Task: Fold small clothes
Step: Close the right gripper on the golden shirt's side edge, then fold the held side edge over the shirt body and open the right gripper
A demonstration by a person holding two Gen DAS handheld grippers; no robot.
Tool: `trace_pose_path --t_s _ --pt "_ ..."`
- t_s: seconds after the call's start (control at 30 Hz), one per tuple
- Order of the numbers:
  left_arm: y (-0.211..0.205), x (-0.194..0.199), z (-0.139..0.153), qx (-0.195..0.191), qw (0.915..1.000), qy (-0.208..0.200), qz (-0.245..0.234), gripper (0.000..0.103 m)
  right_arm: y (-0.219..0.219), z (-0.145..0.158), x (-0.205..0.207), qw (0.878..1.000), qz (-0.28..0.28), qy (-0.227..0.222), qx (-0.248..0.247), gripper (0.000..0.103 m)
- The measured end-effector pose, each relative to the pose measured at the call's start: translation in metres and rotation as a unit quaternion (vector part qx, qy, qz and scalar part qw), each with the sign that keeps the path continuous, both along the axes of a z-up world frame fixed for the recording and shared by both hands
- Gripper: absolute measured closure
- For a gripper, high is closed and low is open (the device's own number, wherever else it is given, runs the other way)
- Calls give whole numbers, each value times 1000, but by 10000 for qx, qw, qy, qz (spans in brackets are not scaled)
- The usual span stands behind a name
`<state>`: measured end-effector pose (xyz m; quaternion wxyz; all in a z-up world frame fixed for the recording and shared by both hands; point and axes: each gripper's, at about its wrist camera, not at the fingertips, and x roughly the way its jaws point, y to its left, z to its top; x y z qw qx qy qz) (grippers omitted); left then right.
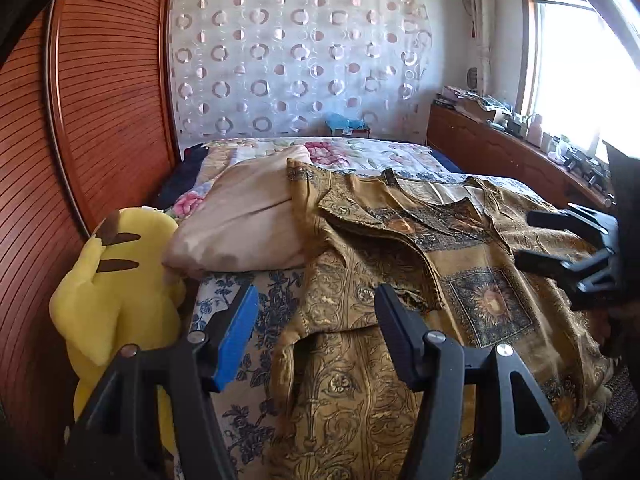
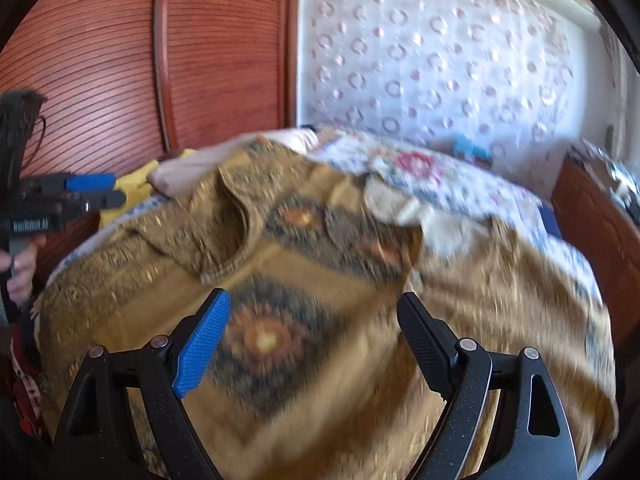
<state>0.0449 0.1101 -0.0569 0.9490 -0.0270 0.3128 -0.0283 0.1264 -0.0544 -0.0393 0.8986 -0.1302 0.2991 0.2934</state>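
So the gold patterned shirt (image 1: 460,264) is lying spread out on the bed (image 1: 248,308), collar toward the beige pillow (image 1: 240,228), with one sleeve flopped over near the bed's edge. The left gripper (image 1: 316,308) hangs just above that sleeve, fingers parted about halfway with nothing pinched between them. The right gripper (image 2: 312,312) is over the shirt's front with fingers spread wide, also holding nothing. A yellow plush toy (image 1: 116,280) sits beside the pillow.
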Motion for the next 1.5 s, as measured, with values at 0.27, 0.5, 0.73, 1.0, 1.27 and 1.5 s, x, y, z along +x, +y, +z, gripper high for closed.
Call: trace_pose_path --t_s 0.27,0.5,0.73,1.0,1.27,1.5 --pt "7 -10 -3 -106 9999 18 57 44 74 -9 60 9965 618 526 -177 24" --pt "11 -13 -5 -204 9997 19 90 44 127 -34 83 9928 901 416 -664 51" --pt "6 -12 -8 -260 9997 9 45 44 122 -45 102 9933 479 351 -993 82" --pt "-6 -2 -7 -286 9996 -24 -26 44 64 -23 115 9965 -336 525 -555 81" --pt "-25 21 -1 -193 9997 -92 -151 44 38 8 119 9972 -413 -231 -579 57" --pt "-47 45 1 -157 9993 -74 -339 44 -4 19 138 9968 -364 -269 -658 48"
